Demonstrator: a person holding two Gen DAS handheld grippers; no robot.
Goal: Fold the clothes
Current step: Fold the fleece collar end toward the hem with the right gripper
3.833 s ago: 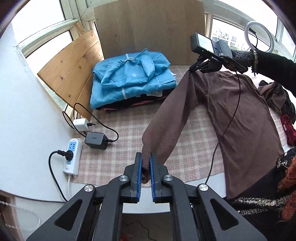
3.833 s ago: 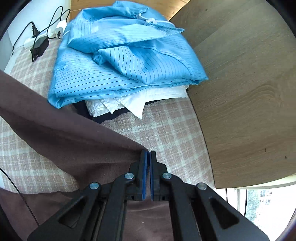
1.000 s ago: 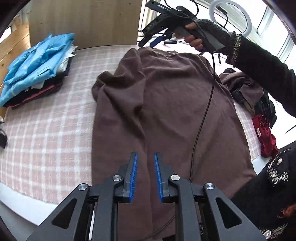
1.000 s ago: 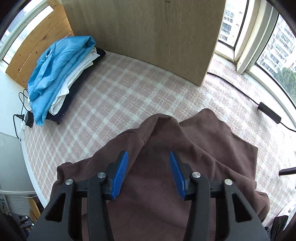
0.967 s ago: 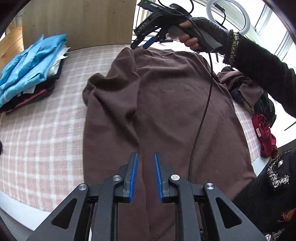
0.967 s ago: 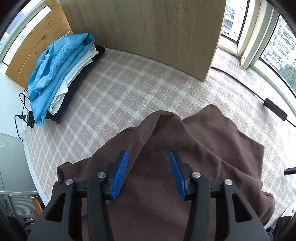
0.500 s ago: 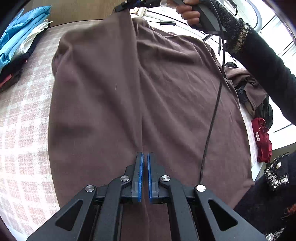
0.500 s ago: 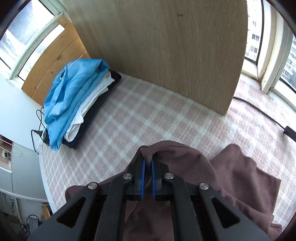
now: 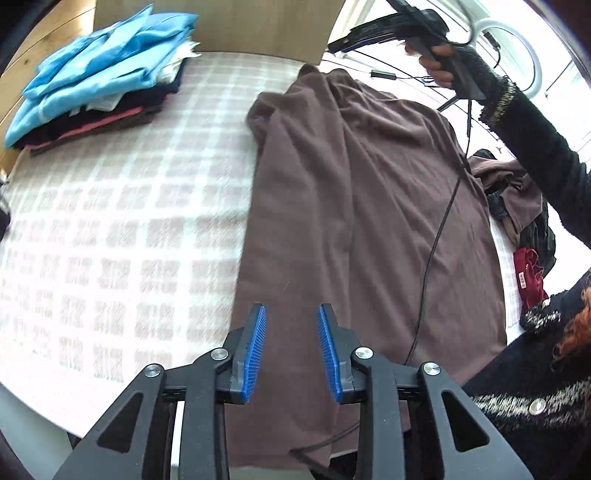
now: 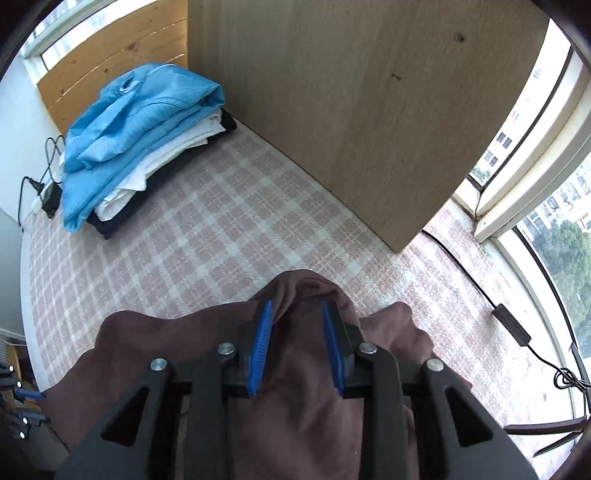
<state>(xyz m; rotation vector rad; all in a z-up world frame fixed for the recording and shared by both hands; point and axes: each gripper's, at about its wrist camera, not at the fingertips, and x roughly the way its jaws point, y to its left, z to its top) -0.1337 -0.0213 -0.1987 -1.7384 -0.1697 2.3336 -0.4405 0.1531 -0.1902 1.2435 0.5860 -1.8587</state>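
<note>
A brown garment (image 9: 351, 203) lies spread lengthwise on the checked tablecloth (image 9: 129, 221), a sleeve folded in along its left side. My left gripper (image 9: 291, 310) hangs over the garment's near end by its left edge; its jaws are opening and only flat cloth lies beneath them. My right gripper (image 10: 297, 306) is over the far end, where a raised fold of the brown garment (image 10: 295, 424) stands between its opening jaws; the pads do not press it. In the left wrist view the right gripper (image 9: 369, 33) is held by a hand above the collar.
A stack of folded clothes (image 9: 99, 66) with a blue shirt on top sits at the far left, in front of a wooden board (image 10: 351, 92). Unfolded clothes (image 9: 517, 195) and a red item (image 9: 530, 273) lie at the right. A black cable (image 9: 439, 229) trails across the garment.
Both grippers were pinched shut on the brown cloth half a second ago and now stand open. The left one has drawn back toward the near end; the right one has lifted slightly.
</note>
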